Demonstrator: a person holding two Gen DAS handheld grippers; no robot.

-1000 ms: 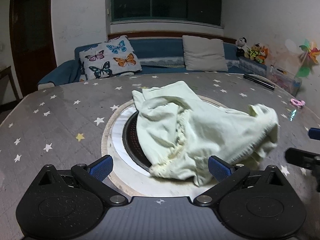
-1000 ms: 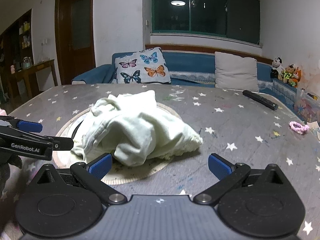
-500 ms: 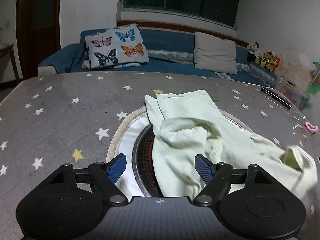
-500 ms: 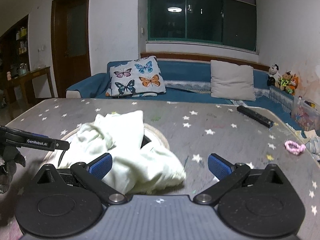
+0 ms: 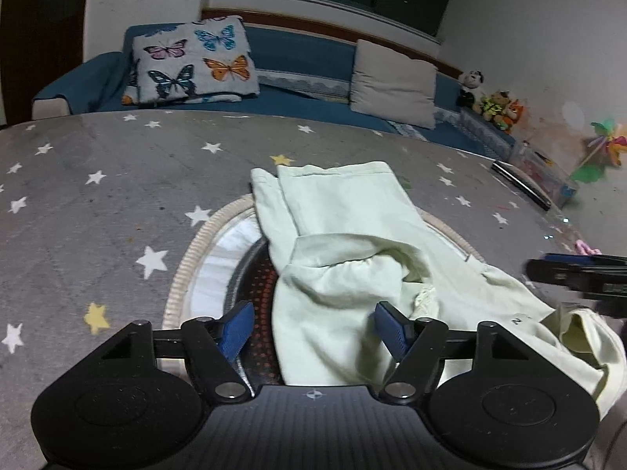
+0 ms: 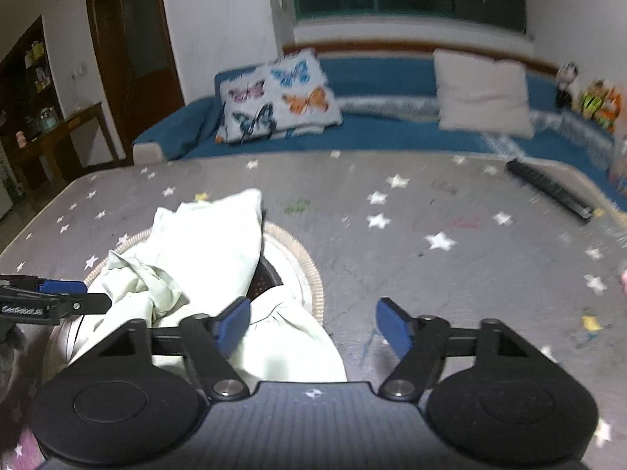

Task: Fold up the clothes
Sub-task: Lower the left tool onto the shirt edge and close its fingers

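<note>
You have one pale green garment (image 5: 352,266), crumpled over the round grille (image 5: 258,305) at the middle of the star-print table (image 5: 98,196). Since a second ago its waist end has been drawn out toward 4 o'clock. Your left gripper (image 5: 311,331) straddles the cloth and your right gripper (image 6: 311,327) hangs over its edge; both jaws have just been closing, still apart, pressing nothing. Two cushions sit on the sofa (image 5: 298,55) at 12 o'clock, one remote (image 6: 548,192) at 2 o'clock.

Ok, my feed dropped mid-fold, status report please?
Left gripper and right gripper open, jaws just been closing, nothing gripped. Pale green garment crumpled on star-print table, partly between left jaws. Nothing in the way.
</note>
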